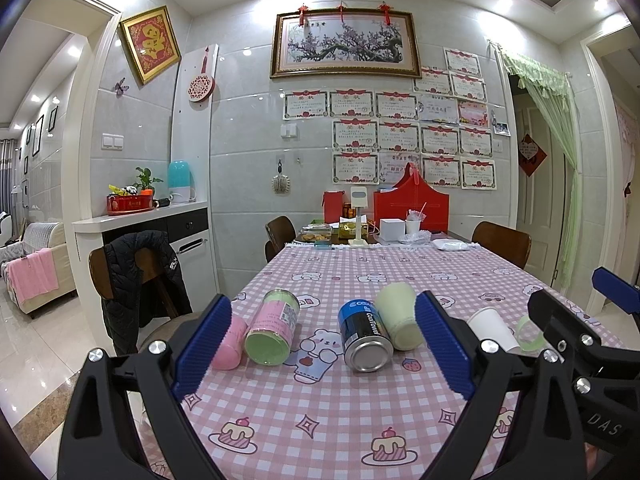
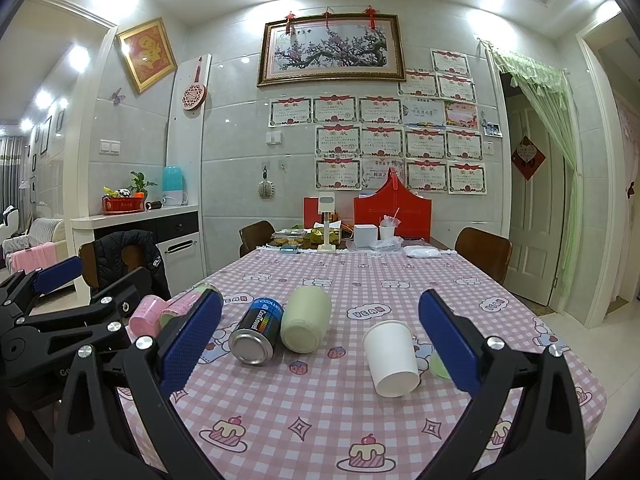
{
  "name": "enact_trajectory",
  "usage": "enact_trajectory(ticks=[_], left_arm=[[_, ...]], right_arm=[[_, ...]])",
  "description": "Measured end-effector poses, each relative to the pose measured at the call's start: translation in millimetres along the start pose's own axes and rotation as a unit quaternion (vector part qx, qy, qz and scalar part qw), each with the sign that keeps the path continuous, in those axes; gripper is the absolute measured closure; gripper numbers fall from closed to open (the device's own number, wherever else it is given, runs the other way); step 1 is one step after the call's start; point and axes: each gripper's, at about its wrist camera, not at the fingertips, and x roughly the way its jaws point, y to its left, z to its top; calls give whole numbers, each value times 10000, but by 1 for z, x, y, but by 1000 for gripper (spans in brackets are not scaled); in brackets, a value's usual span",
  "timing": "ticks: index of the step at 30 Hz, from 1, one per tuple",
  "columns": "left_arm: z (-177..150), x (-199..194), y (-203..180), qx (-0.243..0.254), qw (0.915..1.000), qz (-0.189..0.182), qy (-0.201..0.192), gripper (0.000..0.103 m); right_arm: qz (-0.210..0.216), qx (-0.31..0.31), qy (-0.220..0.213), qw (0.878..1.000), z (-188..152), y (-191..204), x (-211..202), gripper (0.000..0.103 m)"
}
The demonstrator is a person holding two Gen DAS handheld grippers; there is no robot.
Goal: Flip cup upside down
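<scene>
Hovering: both tongs hang above the near end of the worktop (image 2: 320, 408), side by side, each seen in the other's view.
Left tongs (image 1: 322, 342): spread wide, holding nothing; the blue pads frame the tin and the can.
Right tongs (image 2: 320, 344): spread wide, holding nothing; the cup lies between the pads, nearer the right one.
Cup (image 2: 392, 360): white paper, on its side on the checked cloth, mouth toward 12 o'clock, base toward 6; touched by neither pad. In the left view it shows at 3 o'clock, partly behind the right tongs.
Green lid (image 2: 439, 364): just beside the cup at 3 o'clock, mostly hidden by the right pad.
Cream jar (image 2: 306, 318): on its side, at 10 o'clock from the cup, apart from it.
Can (image 2: 257, 330): dark blue, on its side, touching or nearly touching the jar at 9 o'clock.
Tin (image 1: 274, 326): pink and green, on its side, left of the can.
Pink cup (image 1: 228, 344): on its side by the left worktop edge, partly behind the left pad.
Open room: bare cloth at 6 o'clock from the cup up to the near edge, and at 12 o'clock across the middle.
Right edge: near the lid.
</scene>
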Motion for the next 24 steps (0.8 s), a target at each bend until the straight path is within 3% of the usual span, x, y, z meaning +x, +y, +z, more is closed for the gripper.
enact_trajectory(ticks=[24], left_arm=[[0, 0, 0, -5, 10000, -4, 5, 11]], right_arm=[[-9, 4, 6, 10000, 0, -2, 1, 8]])
